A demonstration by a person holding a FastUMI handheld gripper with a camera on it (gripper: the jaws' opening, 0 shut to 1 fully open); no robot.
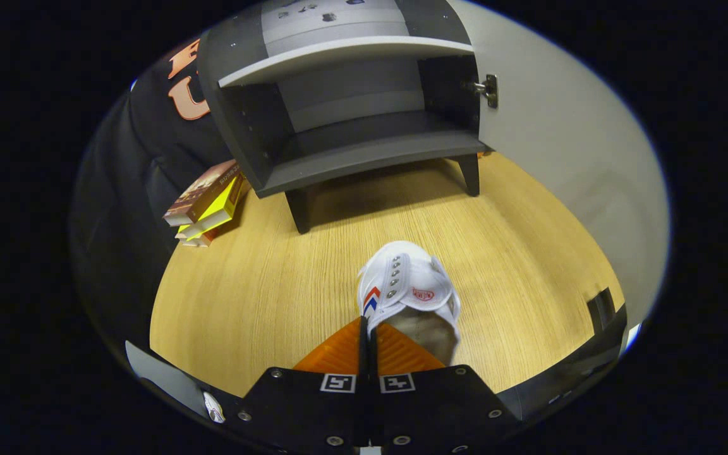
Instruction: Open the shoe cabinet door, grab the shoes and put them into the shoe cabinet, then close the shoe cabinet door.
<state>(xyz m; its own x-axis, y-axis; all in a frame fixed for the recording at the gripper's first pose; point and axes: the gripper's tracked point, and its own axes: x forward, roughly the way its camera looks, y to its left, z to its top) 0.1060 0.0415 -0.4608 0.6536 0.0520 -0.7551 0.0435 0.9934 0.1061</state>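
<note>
Wood-grain worktop [263, 284] carried the grey shoe cabinet [345, 107], its door [560, 126] swung wide so the shelves stood ready. Just ahead, the white shoe [408, 287] hung pinched at its collar by the nearly closed tongs [367, 341], apparently for carrying inside.

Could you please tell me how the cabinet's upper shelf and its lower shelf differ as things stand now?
The upper shelf has a pale front edge; the lower shelf is dark grey all over. The upper shelf sits near the cabinet's top, while the lower shelf forms its floor, just above the legs. Both are bare, and the door stands open. The gripper has its jaws closed on the white shoe's edge, short of both shelves.
</note>
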